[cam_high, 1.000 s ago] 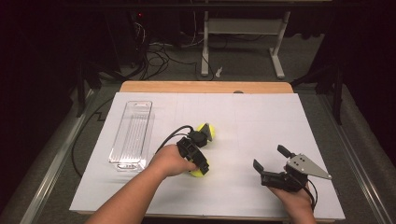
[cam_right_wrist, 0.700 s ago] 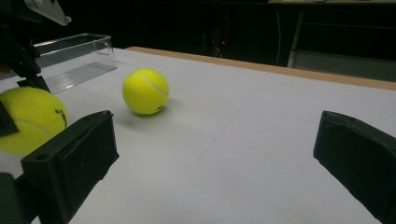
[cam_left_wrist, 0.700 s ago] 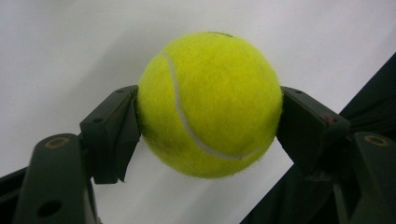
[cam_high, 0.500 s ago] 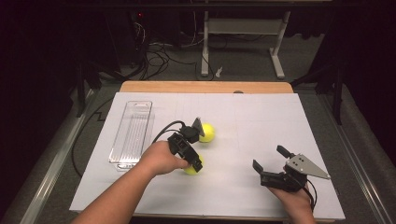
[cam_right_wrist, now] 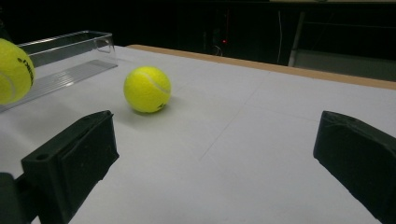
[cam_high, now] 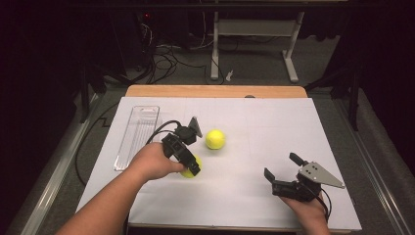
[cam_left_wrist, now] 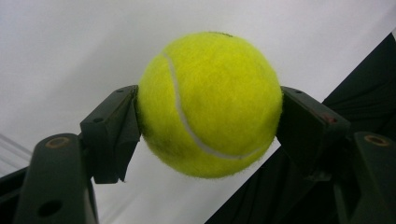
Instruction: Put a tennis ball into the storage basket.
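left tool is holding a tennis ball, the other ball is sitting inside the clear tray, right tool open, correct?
Not quite: the other ball sits on the white table, beside the clear tray, as the high view shows. The left tool does hold a tennis ball, and the right tool is open.

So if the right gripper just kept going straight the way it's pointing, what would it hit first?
Probably nothing on the table. The right gripper, jaws open, points across the bare white sheet toward the wooden table edge. The loose tennis ball lies left of that line, though depth is hard to judge.
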The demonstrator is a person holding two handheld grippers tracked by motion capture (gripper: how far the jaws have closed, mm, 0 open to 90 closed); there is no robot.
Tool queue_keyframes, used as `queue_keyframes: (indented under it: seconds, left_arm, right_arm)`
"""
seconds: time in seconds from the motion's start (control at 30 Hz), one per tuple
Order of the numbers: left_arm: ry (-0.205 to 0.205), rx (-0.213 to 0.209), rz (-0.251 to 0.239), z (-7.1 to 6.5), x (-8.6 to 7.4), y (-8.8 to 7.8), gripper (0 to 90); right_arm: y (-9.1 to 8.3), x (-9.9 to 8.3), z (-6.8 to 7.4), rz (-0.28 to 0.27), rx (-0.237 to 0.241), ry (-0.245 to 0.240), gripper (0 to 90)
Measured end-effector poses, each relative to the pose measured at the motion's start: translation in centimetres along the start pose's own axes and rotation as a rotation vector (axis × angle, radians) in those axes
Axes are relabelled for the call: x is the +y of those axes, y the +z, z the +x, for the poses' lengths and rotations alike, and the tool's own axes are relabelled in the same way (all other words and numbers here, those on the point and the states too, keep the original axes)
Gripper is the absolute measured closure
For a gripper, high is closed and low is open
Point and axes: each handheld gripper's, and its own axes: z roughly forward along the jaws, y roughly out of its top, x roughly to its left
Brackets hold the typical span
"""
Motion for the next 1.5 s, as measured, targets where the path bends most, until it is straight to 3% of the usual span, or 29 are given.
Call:
queue_keyframes:
  seconds: [0.67, 1.5]
  left_arm:
    - [-0.042, -0.002, -0.022, 1.8, -1.8, -2.9, 27.3]
    - [-0.139, 0.026, -0.041, 5.4, -4.8, -5.1, 27.3]
  right_arm:
    - [0.0, -0.1, 0.1, 0.003, 0.001, 0.002, 0.2]
    - [0.1, -0.1, 0.1, 0.005, 0.001, 0.0, 0.2]
